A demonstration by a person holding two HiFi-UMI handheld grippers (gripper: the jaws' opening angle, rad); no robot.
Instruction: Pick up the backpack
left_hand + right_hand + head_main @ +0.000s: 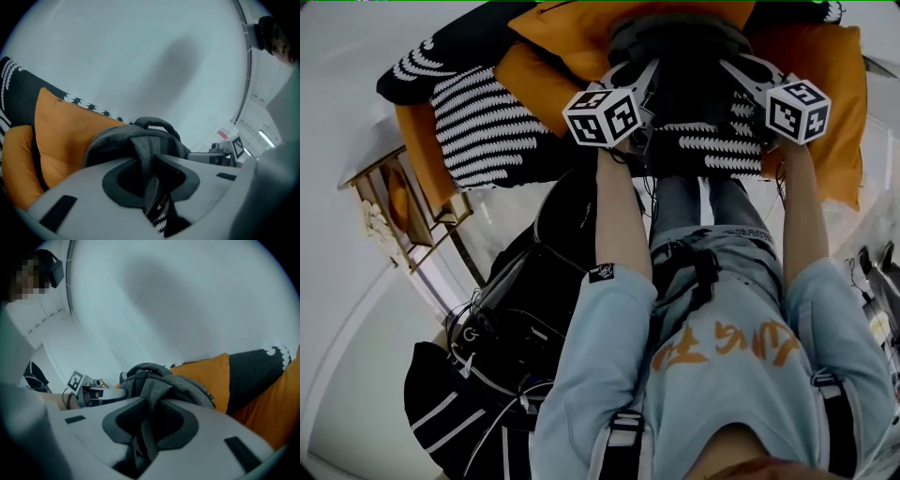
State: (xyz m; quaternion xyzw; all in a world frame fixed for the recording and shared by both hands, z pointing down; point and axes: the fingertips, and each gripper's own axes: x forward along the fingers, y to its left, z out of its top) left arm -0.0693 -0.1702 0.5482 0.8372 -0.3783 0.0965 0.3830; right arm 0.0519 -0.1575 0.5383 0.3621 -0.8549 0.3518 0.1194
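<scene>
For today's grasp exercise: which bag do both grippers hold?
The grey backpack, its straps pinched by left gripper and right gripper; the black bag lies apart, ungripped.

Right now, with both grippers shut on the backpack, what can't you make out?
- Backpack lower half: in the left gripper and right gripper views, each gripper's own body blocks it.
- Whether it rests on the orange cushions: in the head view, the grippers cover its base.
- Zips, pockets: no view shows them.

Pale blue T-shirt (pixel 722 300) printed with orange lettering (pixel 731 342), black tag (pixel 602 273) sewn on sleeve, black harness straps (pixel 623 448), pale grey left gripper (pixel 151 180) and right gripper (pixel 149 427) topped with black-and-white marker cubes (pixel 602 115).
</scene>
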